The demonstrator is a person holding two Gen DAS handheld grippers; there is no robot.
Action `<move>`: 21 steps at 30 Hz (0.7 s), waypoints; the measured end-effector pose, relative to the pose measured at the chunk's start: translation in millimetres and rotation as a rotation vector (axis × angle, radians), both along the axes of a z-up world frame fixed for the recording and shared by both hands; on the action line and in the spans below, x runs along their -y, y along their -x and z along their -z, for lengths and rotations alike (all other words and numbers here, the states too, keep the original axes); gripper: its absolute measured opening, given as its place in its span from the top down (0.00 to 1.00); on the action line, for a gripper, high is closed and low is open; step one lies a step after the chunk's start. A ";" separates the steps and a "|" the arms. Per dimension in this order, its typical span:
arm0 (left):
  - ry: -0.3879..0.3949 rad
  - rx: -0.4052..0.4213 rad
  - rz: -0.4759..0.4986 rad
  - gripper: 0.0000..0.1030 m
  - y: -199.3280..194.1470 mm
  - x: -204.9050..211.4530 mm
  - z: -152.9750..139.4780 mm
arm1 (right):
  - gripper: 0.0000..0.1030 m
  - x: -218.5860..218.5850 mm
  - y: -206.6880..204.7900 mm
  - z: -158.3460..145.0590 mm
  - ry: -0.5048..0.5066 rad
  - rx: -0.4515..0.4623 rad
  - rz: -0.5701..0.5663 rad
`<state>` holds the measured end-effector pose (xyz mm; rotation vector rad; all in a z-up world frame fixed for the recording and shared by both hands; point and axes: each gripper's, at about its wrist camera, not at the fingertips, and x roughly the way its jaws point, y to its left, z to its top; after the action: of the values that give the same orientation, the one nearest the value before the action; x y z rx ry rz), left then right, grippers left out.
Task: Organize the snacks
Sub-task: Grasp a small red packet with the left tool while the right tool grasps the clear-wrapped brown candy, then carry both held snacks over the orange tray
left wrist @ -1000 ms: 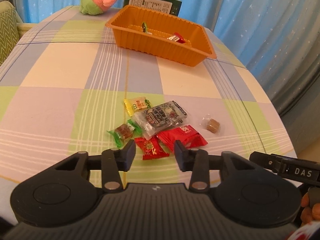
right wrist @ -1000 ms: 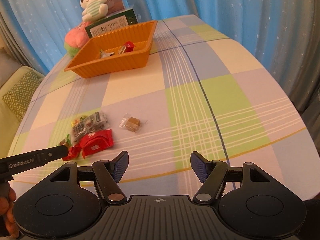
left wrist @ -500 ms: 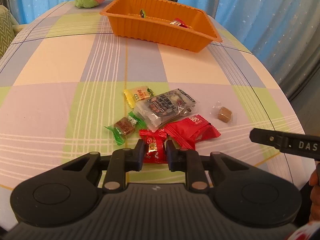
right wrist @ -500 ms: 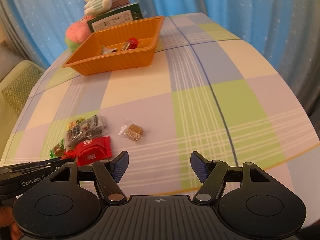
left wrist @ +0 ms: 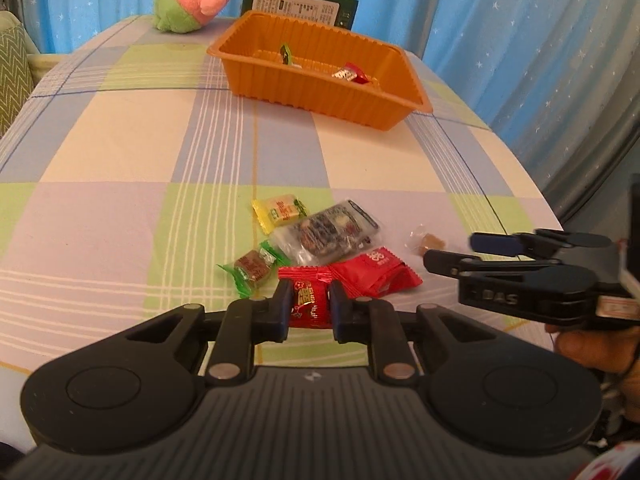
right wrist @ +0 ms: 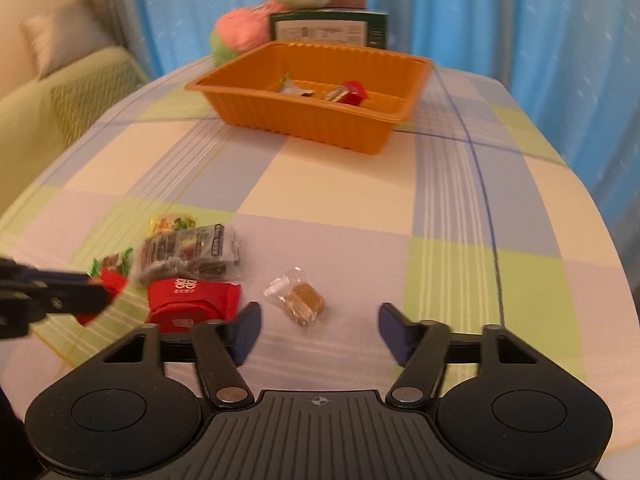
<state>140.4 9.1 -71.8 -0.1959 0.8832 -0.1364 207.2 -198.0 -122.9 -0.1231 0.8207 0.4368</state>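
The left gripper (left wrist: 307, 309) is clamped on a red candy (left wrist: 306, 300) well short of the orange tray (left wrist: 320, 76). The right gripper (right wrist: 320, 330) hangs spread above a clear-wrapped brown candy (right wrist: 301, 300). Both look light and crinkly; best pinched across the middle.

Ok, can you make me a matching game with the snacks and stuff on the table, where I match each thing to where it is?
Things:
1. small red candy
2. clear-wrapped brown candy
3. orange tray
4. yellow candy

Places:
A. far end of the table, in front of the green box
B. lying alone in front of the open right tool
C. pinched in the left tool
D. far edge of the snack pile, touching the clear snack packet

Pairs: 1-C, 2-B, 3-A, 4-D
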 end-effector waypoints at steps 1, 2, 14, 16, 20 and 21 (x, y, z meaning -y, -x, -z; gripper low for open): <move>0.001 0.003 -0.001 0.83 0.0 -0.7 -0.7 | 0.47 -2.6 -3.3 2.3 0.014 0.005 -0.016; 0.003 0.004 -0.003 0.83 -0.1 -1.4 -1.0 | 0.49 -5.0 -5.2 4.5 0.025 0.009 -0.031; 0.016 0.009 -0.008 0.83 -0.5 -3.5 -2.2 | 0.80 -13.5 2.4 3.3 0.045 0.019 -0.042; 0.010 0.015 -0.007 0.83 0.6 -2.7 -4.7 | 0.80 -9.1 7.8 -2.4 0.023 0.020 -0.011; 0.008 0.028 -0.009 0.83 3.6 -2.0 -11.0 | 0.80 0.2 19.0 -17.0 -0.026 0.013 0.046; 0.009 0.031 -0.010 0.83 4.4 -1.8 -12.8 | 0.80 1.7 21.8 -20.3 -0.034 0.013 0.056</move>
<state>136.0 10.9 -59.1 -0.2059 0.8504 -0.1337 185.5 -199.7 -102.6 -0.0714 0.8018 0.3961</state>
